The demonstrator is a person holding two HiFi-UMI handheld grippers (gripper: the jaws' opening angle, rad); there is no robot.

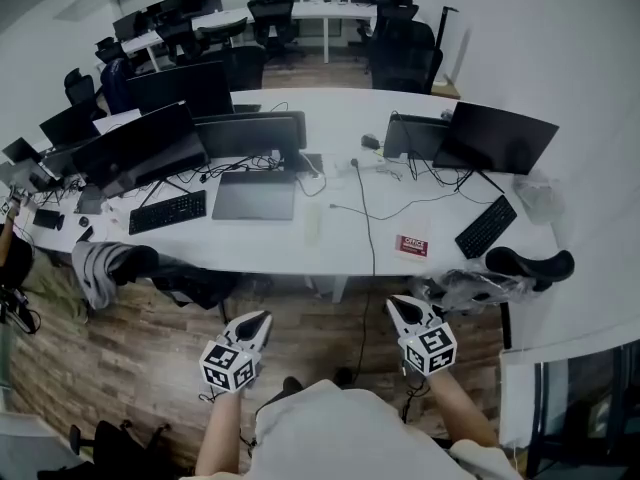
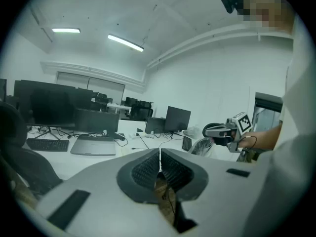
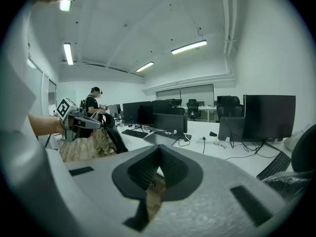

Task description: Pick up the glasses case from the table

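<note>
Where the head view looks down, left claw and right claw hang short of the white counter. A pale oblong, perhaps the glasses case, lies near its front edge. Left gripper view: ribbed dark pads meet, empty. Right gripper view: likewise closed, empty.

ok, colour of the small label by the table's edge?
The label is red with white print; head view.

The only print in sight is white lettering on a small red card lying on the table; it is too small to read. No other text is legible.
</note>
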